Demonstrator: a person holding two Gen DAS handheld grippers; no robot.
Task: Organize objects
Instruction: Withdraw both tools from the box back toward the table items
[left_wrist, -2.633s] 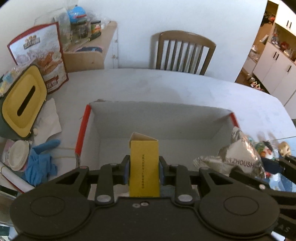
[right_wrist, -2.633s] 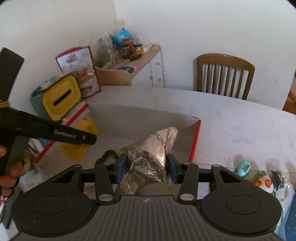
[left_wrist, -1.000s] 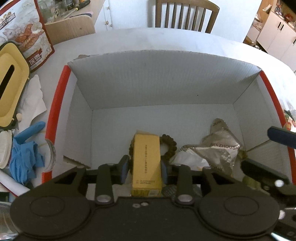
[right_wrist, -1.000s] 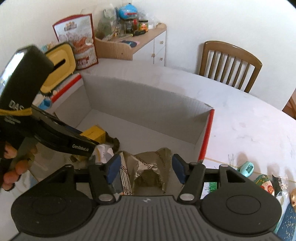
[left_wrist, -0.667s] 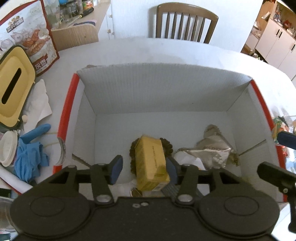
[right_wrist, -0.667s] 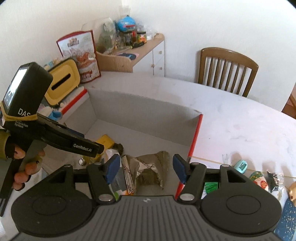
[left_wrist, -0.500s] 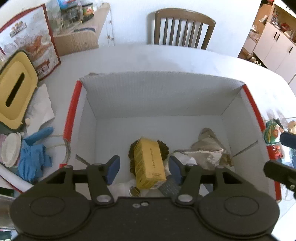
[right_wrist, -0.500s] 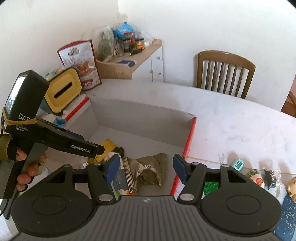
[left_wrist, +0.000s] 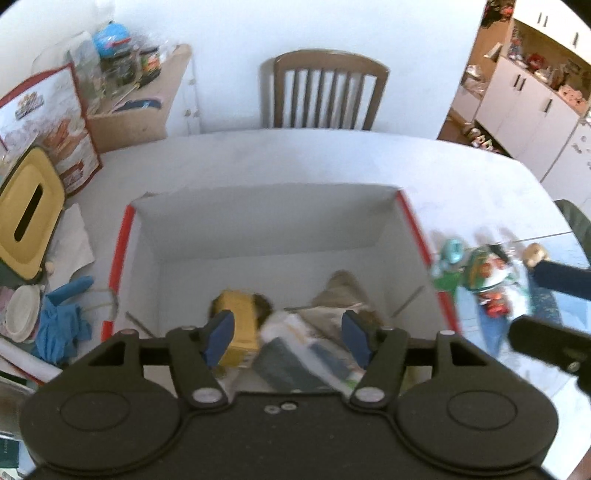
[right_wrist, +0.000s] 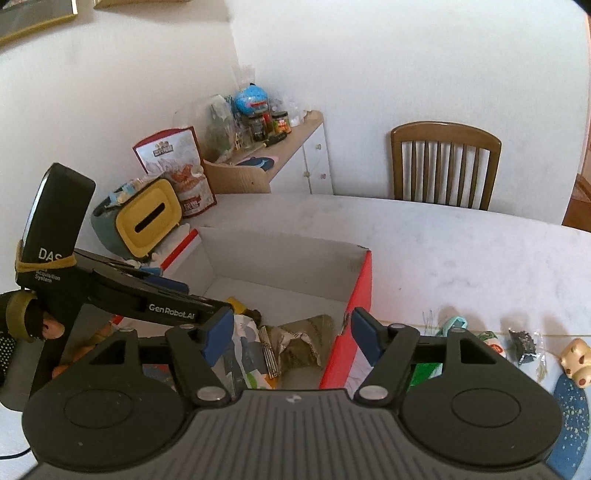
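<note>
Cardboard box (left_wrist: 266, 229) already holds our yellow carton (left_wrist: 240, 325) and foil packet (right_wrist: 299, 343); both grippers (left_wrist: 288, 332) (right_wrist: 291, 334) hover released. Small trinkets (right_wrist: 524, 345) right of it on the bench (right_wrist: 461, 251) remain.

Background: wooden chair (right_wrist: 445, 166) behind the white tabletop (right_wrist: 461, 251); side shelf (right_wrist: 280, 147) crowded with jars and a globe (right_wrist: 251, 98) — left of it a printed snack bag (right_wrist: 173, 168) and a yellow-faced tissue box (right_wrist: 147, 219)
</note>
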